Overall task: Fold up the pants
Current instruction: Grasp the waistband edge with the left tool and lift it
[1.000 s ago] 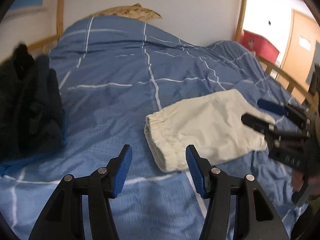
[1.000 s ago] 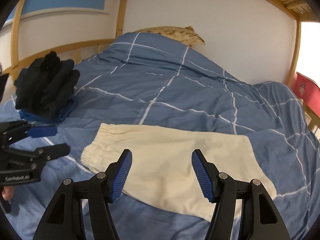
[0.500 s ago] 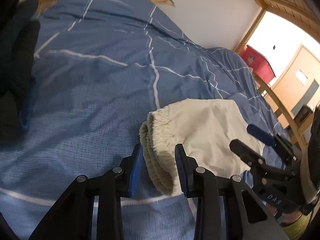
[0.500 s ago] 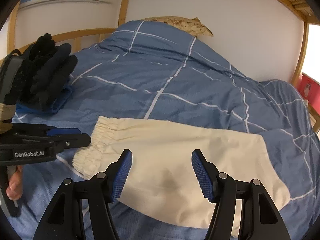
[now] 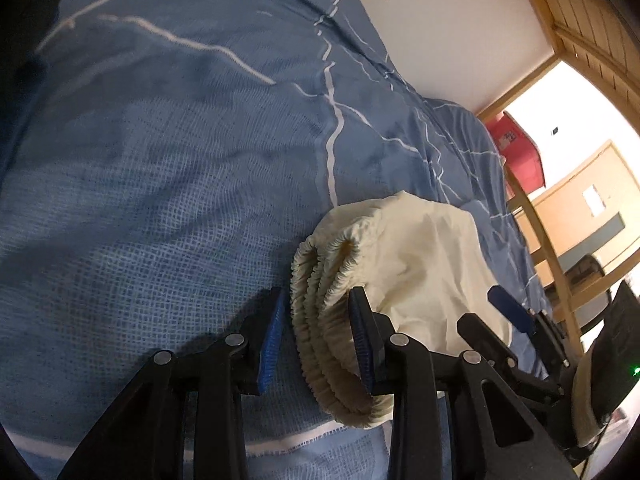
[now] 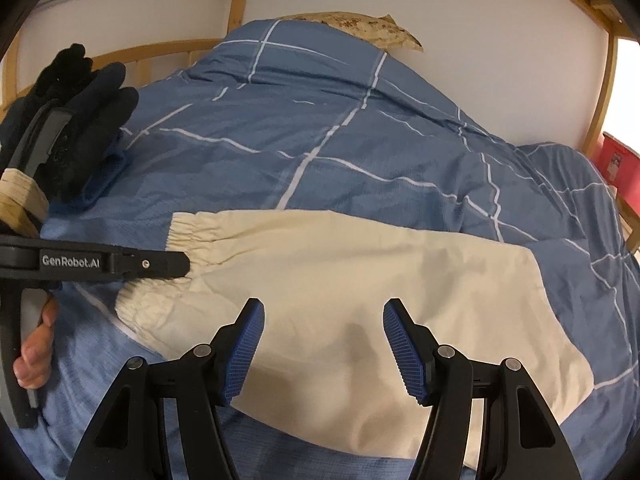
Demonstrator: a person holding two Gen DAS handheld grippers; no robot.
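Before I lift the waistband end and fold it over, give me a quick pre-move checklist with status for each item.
1. Left gripper around the elastic waistband: ok, the band sits between its pads.
2. Left grip firm: cannot tell; a gap shows at the left pad.
3. Right gripper on the cream pants: not ok, it is open above the fabric and grips nothing.
4. Pants flat on the blue duvet: ok, apart from the bunched waistband.
5. Black clothes pile apart from the pants: ok.
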